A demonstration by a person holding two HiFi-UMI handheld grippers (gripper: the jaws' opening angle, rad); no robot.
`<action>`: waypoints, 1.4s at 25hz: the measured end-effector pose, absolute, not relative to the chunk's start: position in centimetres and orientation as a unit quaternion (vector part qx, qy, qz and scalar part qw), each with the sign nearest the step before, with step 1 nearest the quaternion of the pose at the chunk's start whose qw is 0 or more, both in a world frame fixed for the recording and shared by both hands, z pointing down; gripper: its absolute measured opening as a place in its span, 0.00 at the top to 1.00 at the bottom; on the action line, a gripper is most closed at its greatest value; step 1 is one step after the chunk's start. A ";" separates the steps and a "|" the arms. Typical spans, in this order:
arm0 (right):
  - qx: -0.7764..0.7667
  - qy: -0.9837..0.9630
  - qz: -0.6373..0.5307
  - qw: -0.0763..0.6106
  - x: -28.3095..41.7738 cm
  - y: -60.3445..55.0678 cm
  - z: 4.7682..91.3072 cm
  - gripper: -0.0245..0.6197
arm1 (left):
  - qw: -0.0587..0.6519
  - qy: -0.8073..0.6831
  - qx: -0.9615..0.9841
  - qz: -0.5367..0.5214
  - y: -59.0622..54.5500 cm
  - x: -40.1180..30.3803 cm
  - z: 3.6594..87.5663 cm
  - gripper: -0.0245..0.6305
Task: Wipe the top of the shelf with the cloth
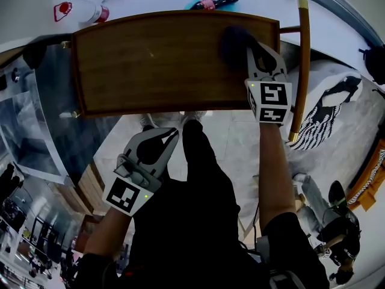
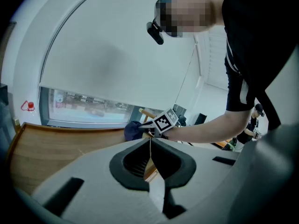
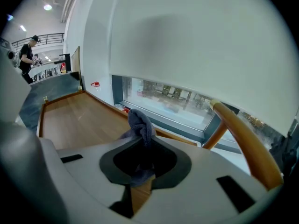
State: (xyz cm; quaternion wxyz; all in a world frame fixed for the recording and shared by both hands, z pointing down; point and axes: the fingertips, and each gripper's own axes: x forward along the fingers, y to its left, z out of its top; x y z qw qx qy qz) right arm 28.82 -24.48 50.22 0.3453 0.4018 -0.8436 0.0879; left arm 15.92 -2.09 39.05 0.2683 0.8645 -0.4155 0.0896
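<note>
My right gripper has its fingers clenched on the dark cloth, which is bunched over the shelf top near its far right corner. I can't tell whether it is actually pressing on the wood. My left gripper hangs off the near edge, fingers pressed together on nothing. I judge the step in hand to be the wiping stroke. To do it well I'd lower until fabric, not fingertips, meets the wood. Then I'd sweep leftward in overlapping lanes, working from the back edge toward me and steering clear of the curved wooden rail at the right.
</note>
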 end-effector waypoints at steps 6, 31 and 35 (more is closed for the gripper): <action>0.382 -0.861 0.065 0.329 23.7 -23.1 47.2 0.90 | 0.259 -0.433 0.859 0.083 -0.5 12.5 38.2 0.93; 0.226 -0.932 0.024 0.284 -3.6 -13.2 42.8 0.90 | 0.238 -0.528 0.814 0.051 7.2 -3.7 35.5 0.92; 0.206 -0.937 0.023 0.281 -6.8 -11.8 42.8 0.90 | 0.239 -0.539 0.807 0.045 8.0 -5.6 35.4 0.92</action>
